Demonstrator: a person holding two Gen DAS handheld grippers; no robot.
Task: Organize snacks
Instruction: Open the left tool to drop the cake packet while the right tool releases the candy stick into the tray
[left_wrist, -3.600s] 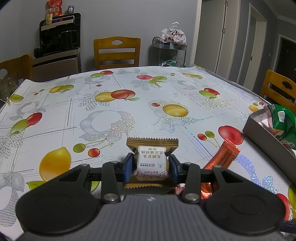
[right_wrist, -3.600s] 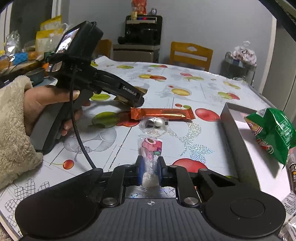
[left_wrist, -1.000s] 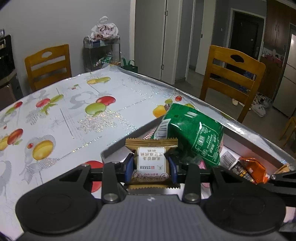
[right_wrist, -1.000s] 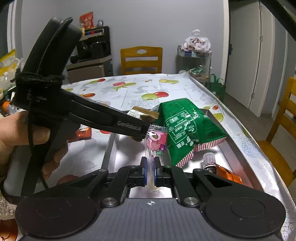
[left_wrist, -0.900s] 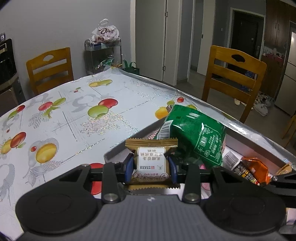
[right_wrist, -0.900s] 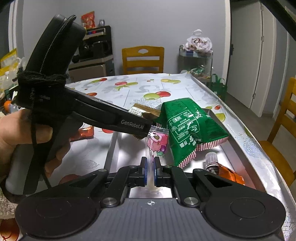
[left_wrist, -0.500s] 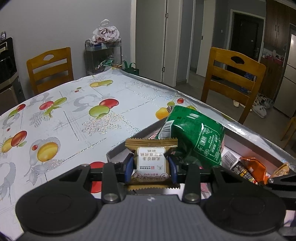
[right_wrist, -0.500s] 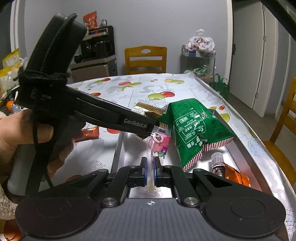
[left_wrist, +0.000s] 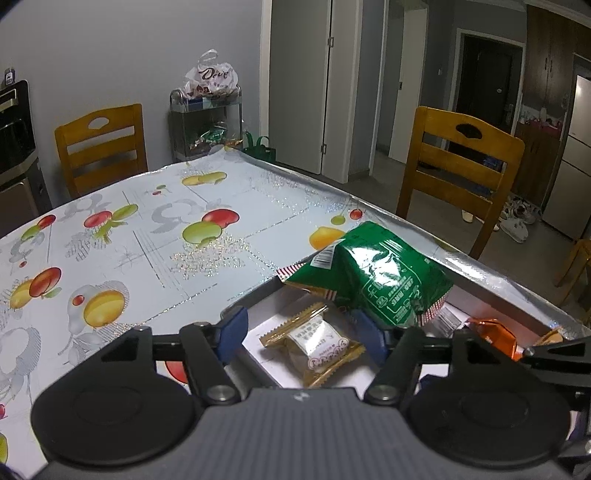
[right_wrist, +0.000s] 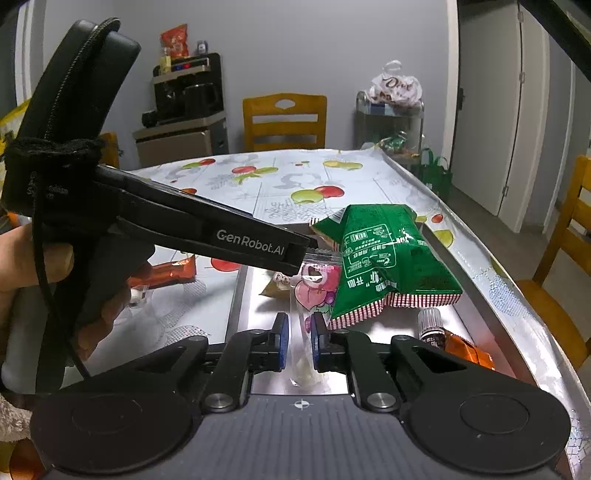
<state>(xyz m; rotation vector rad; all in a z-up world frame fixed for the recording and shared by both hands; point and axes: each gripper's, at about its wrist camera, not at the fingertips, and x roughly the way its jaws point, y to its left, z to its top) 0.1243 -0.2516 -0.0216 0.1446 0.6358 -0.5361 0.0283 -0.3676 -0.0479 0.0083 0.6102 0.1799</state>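
Tabletop (left_wrist: 155, 221) wearing a fruit-printed glittery cloth, grey tray (right_wrist: 236, 306) sitting on it near the right edge, orange snack bar (right_wrist: 166, 275) and a small clear-wrapped sweet (right_wrist: 138, 295) lying just left of the tray

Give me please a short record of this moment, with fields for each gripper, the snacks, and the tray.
left gripper: open, above the tray
right gripper: open; the pink packet stands loose between the pads
gold-wrapped snack: lying on the tray floor, released
pink packet: clear wrapper with pink print, upright, over the tray
green bag: leaning on the far rim of the tray
tray: grey, on the fruit-print tablecloth
orange bar: outside the tray, on the table
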